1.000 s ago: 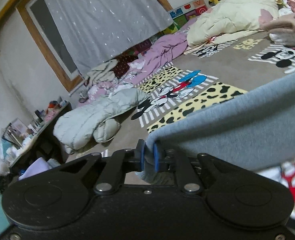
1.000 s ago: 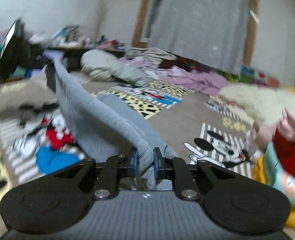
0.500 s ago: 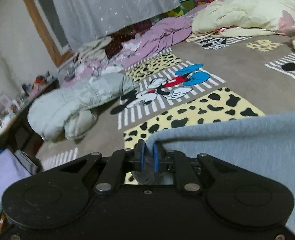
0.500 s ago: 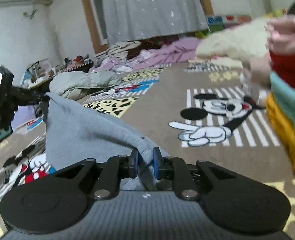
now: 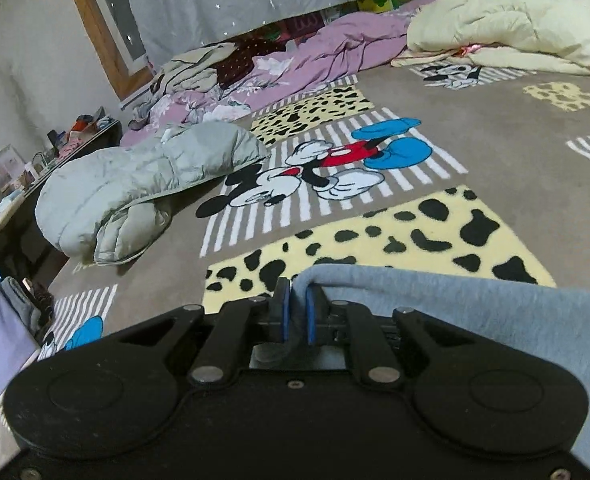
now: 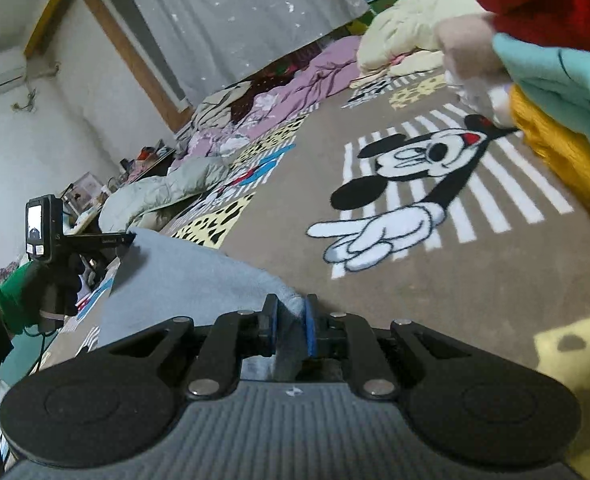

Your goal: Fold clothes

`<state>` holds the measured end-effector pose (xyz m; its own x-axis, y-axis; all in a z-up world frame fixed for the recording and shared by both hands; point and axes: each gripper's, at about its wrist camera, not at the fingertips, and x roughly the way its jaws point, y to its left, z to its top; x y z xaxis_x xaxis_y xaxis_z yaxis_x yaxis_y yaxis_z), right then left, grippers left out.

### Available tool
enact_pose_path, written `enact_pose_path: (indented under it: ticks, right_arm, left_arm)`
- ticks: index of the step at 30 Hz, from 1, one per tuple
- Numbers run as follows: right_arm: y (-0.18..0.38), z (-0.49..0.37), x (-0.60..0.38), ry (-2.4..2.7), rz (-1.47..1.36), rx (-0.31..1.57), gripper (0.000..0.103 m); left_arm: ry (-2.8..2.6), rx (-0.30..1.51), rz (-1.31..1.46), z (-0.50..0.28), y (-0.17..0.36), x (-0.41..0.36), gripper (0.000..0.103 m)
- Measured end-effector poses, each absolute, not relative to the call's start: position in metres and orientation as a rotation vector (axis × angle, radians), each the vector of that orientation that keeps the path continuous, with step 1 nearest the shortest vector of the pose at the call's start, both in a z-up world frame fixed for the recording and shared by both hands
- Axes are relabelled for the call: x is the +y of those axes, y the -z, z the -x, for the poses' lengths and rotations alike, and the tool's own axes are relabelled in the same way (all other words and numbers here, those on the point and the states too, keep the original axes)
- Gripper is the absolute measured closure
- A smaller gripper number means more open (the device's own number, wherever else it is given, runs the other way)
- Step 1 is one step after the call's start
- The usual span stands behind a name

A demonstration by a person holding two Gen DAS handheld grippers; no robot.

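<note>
Grey garment comes down toward the rug, one corner in each gripper

I have the left gripper [image 5: 297, 308] clenched on a corner of the grey garment [image 5: 475, 320], and the right gripper [image 6: 289, 330] grasping the opposite corner, its pads set a little wider around thicker cloth. A second ago the fabric hung raised and sagging between them; now it stretches low and nearly flat just above the cartoon-print rug [image 5: 515, 160], close to the yellow spotted patch [image 5: 375, 240]. I judge the lift-and-spread finished and the laying-down begun, with folding proper still ahead. The grey padded jacket [image 5: 135, 184] lies well apart on the left, and a stack of coloured clothes [image 6: 567, 100] sits at the right edge.
</note>
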<state>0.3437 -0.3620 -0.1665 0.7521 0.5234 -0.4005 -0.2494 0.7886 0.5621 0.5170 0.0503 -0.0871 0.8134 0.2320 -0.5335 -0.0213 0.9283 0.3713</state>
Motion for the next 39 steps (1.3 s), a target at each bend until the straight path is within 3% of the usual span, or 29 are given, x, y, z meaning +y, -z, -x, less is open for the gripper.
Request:
enact_pose_path:
  ticks: [11,14,15,16,17,19,24,26,29,32,34,37,39]
  right_arm:
    - [0.175,-0.352,-0.364,-0.4,-0.539,0.599,0.088]
    - [0.178,-0.356,-0.363,-0.375,-0.533,0.626,0.075]
    - [0.179,-0.357,-0.365,-0.361,-0.542,0.63,0.065]
    - [0.178,-0.356,-0.366,-0.361,-0.549,0.624,0.064]
    - [0.177,-0.355,-0.368,-0.361,-0.556,0.618,0.063]
    - [0.175,-0.354,-0.37,-0.361,-0.57,0.606,0.058]
    - [0.151,-0.335,-0.361,-0.341,-0.445,0.48,0.058]
    - [0.138,-0.323,-0.348,-0.324,-0.325,0.409,0.058]
    - [0.127,-0.31,-0.325,-0.421,-0.233,0.323,0.059]
    - [0.129,-0.305,-0.297,-0.543,-0.144,0.344,0.062]
    - [0.137,-0.311,-0.288,-0.559,-0.123,0.399,0.062]
    - [0.154,-0.329,-0.285,-0.542,-0.134,0.53,0.061]
    - [0.154,-0.334,-0.29,-0.548,-0.169,0.541,0.061]
  left_arm:
    - [-0.164,0.673,-0.357,-0.55,0.116,0.039,0.095]
    - [-0.169,0.679,-0.408,-0.552,0.114,0.033,0.093]
    - [-0.166,0.678,-0.392,-0.55,0.109,0.035,0.092]
    - [-0.15,0.669,-0.355,-0.546,0.101,0.041,0.085]
    - [-0.155,0.651,-0.32,-0.541,0.094,0.049,0.068]
    - [-0.169,0.612,-0.251,-0.53,0.079,0.064,0.044]
    - [-0.267,0.555,-0.196,-0.501,0.053,0.107,0.048]
    - [-0.234,0.546,-0.205,-0.489,0.051,0.113,0.06]
    - [-0.123,0.552,-0.229,-0.477,0.062,0.104,0.068]
    - [-0.036,0.59,-0.253,-0.477,0.091,0.089,0.069]
    - [-0.078,0.623,-0.316,-0.492,0.116,0.084,0.069]
    - [-0.132,0.621,-0.16,-0.518,0.118,0.108,0.048]
    - [-0.14,0.633,0.01,-0.531,0.11,0.13,0.049]
